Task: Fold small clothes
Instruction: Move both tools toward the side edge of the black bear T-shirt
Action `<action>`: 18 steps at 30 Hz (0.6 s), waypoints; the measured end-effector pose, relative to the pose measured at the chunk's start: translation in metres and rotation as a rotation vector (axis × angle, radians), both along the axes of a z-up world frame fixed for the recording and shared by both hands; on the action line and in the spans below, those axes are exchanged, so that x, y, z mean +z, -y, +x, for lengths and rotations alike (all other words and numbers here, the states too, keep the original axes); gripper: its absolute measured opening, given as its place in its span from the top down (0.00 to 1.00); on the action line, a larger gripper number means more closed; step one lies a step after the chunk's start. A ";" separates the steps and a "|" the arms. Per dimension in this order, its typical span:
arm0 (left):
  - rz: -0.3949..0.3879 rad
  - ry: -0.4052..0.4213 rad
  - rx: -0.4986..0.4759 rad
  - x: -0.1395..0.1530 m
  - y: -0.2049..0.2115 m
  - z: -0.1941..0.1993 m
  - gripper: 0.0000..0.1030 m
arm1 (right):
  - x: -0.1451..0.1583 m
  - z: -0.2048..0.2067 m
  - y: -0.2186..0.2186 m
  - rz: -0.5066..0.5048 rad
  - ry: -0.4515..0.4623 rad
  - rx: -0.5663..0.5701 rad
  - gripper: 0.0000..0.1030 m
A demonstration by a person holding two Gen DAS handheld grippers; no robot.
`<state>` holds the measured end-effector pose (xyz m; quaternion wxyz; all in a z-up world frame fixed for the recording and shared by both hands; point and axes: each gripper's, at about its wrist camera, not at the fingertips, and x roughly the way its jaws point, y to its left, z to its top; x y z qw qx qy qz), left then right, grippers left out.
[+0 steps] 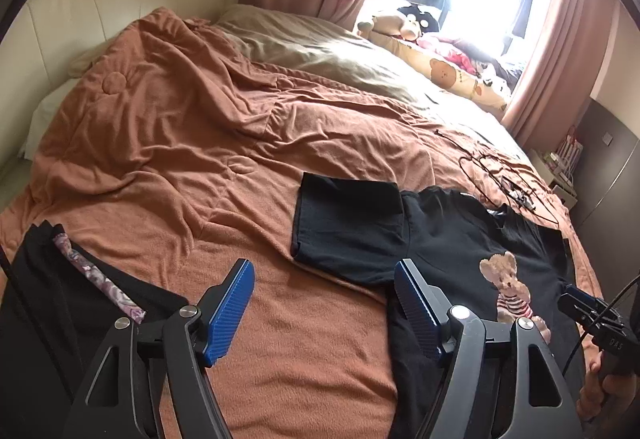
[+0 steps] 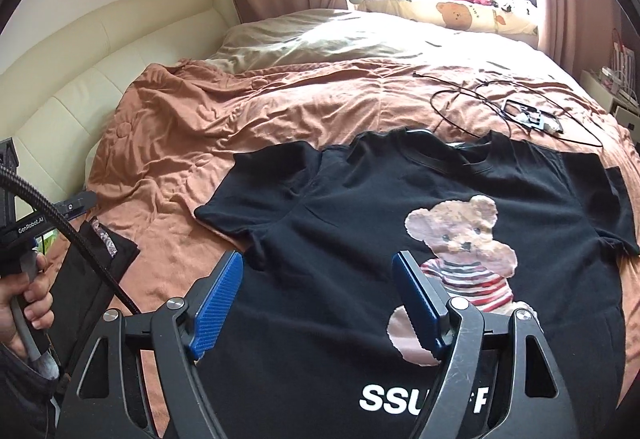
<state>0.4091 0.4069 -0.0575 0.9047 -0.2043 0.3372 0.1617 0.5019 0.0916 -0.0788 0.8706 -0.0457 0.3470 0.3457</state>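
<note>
A black T-shirt (image 2: 360, 207) with a teddy-bear print (image 2: 460, 239) and white lettering lies face up, spread flat on the orange-brown blanket (image 2: 280, 99). My right gripper (image 2: 320, 303) hovers open above its lower front, blue pads wide apart and holding nothing. In the left wrist view the same T-shirt (image 1: 440, 239) lies to the right, its left sleeve (image 1: 348, 219) spread toward the middle. My left gripper (image 1: 324, 303) is open over bare blanket (image 1: 160, 139) beside the shirt's left side, its right finger above the shirt's edge. The right gripper (image 1: 592, 315) shows at the far right edge.
Folded dark clothes (image 1: 60, 299) with a patterned strip lie at the near left. A black cable and a small device (image 2: 532, 117) rest beyond the collar. Plush toys and a bear-print pillow (image 2: 452, 13) sit by the window. A padded cream headboard (image 2: 100, 51) runs along the left.
</note>
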 end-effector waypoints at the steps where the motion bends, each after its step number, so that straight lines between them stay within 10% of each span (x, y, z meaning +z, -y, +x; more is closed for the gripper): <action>1: -0.009 -0.004 0.000 -0.003 -0.003 0.007 0.29 | -0.002 0.008 -0.006 0.001 -0.011 0.004 0.28; 18: -0.084 -0.142 -0.024 -0.088 -0.042 0.109 0.33 | -0.070 0.120 -0.104 -0.013 -0.213 0.003 0.43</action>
